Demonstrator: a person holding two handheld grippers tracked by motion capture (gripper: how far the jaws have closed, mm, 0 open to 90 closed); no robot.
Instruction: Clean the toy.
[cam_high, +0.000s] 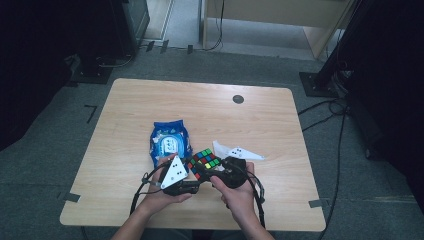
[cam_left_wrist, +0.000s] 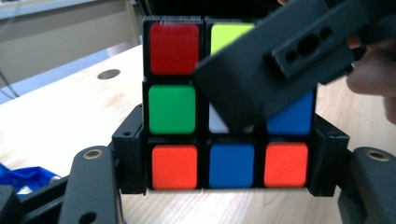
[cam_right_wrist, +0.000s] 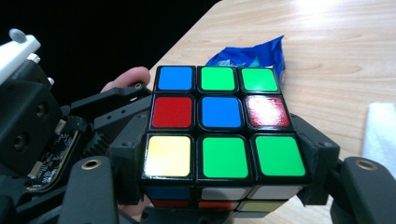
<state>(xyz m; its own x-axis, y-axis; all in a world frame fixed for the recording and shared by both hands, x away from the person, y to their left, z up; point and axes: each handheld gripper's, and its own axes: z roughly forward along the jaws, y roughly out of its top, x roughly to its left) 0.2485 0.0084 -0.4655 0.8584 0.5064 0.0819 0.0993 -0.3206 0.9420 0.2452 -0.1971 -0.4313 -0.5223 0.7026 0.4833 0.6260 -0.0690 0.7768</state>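
A scrambled Rubik's cube (cam_high: 204, 162) is held just above the table's near edge between both grippers. My left gripper (cam_high: 195, 173) comes in from the left. In the left gripper view its pads (cam_left_wrist: 128, 156) press on both sides of the cube's (cam_left_wrist: 173, 109) bottom row. My right gripper (cam_high: 214, 171) comes in from the right, and one of its black jaws crosses the cube's upper right in the left gripper view. In the right gripper view the pads (cam_right_wrist: 127, 158) clamp the nearest layer of the cube (cam_right_wrist: 219, 112). The left gripper's body (cam_right_wrist: 32, 121) stands behind it.
A blue wipes packet (cam_high: 171, 140) lies just beyond the left gripper, also seen as a blue packet (cam_right_wrist: 252, 53) behind the cube. A white tissue (cam_high: 218, 148) lies next to the cube. A dark round grommet (cam_high: 238, 99) sits far back on the wooden table (cam_high: 150, 105).
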